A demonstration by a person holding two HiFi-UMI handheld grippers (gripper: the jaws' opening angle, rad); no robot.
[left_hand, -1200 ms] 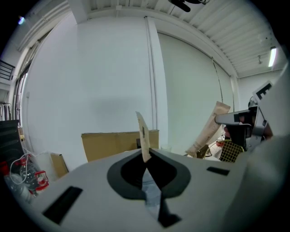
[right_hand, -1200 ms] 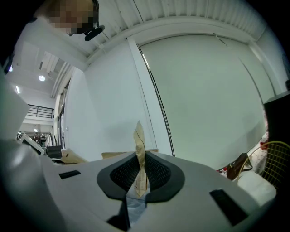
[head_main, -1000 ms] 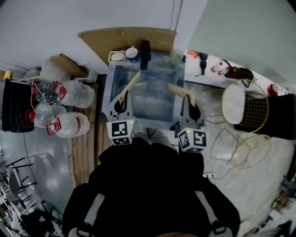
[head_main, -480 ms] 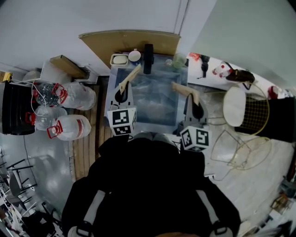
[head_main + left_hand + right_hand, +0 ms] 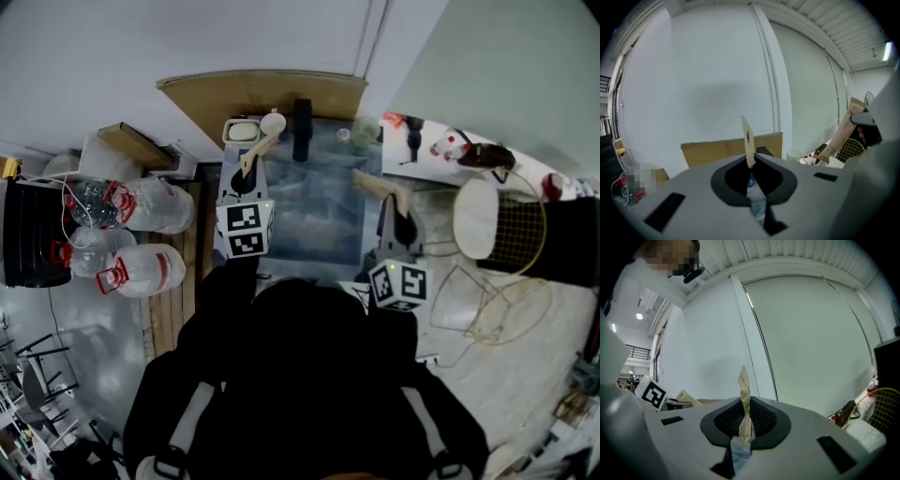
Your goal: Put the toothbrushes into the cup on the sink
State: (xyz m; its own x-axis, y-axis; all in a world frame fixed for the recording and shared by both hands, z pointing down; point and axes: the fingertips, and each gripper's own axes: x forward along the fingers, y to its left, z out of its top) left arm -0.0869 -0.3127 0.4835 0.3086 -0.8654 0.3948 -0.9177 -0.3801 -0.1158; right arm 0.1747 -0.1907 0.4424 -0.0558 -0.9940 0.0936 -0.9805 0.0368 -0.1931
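At the back-left corner of the sink, my left tool now sits much farther forward than it did a second ago, when it hovered over the near-left part of the basin. It is clamped on the left toothbrush, a thin tan stick that stands up between the jaws in the left gripper view. Its far end now reaches the rim of the white cup; I cannot tell whether it touches or has gone in.

My right tool has hardly shifted. It waits over the right side of the basin, pinching the right toothbrush, which looks paper-wrapped in the right gripper view.

I judge the first drop to be close: the left brush needs tipping into the cup before release, and the second brush is well apart from it.

Behind the basin stand a black faucet, a soap dish just left of the cup and a pale green cup at the right corner. A cardboard sheet leans on the white wall behind. Water jugs lie on the grey floor to the left, beside wooden slats. To the right are a white desk with red-and-white items, a round white stool and a wire basket.
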